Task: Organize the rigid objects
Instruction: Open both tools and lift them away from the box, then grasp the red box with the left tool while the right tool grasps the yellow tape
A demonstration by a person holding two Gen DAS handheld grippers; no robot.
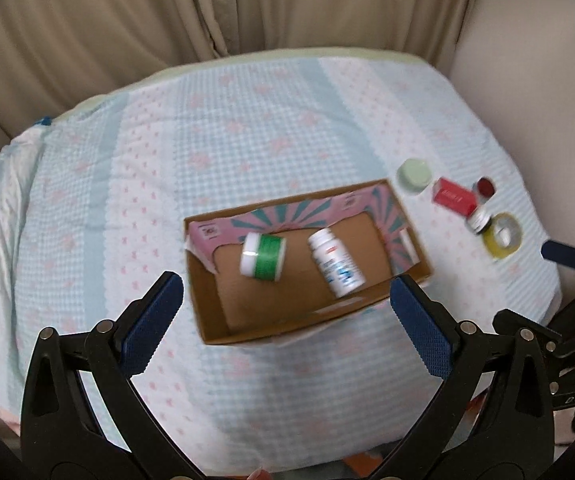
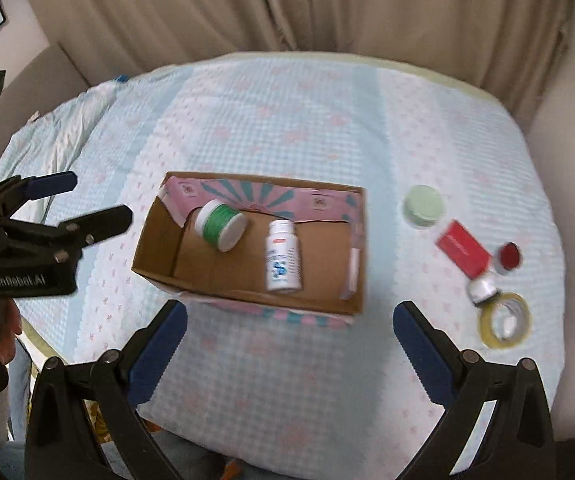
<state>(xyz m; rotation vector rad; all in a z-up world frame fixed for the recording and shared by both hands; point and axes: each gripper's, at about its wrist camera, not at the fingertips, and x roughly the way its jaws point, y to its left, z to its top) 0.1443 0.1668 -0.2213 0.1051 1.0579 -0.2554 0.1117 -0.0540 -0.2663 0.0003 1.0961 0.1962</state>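
Soft dim light, motion blur, fisheye-warped edges

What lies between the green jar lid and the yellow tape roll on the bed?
In the right wrist view, a red box and a small white bottle lie between the green lid and the tape roll.

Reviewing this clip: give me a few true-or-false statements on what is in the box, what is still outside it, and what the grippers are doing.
1. The cardboard box holds two containers, a green-labelled jar and a white pill bottle, both on their sides. True.
2. The yellow tape roll lies inside the box. False: it lies on the bedspread, right of the box.
3. The left gripper grips the pill bottle. False: it is open and holds nothing.
4. The right gripper is open and empty. True.
5. The red box stands between the pale green jar and the tape roll. True.
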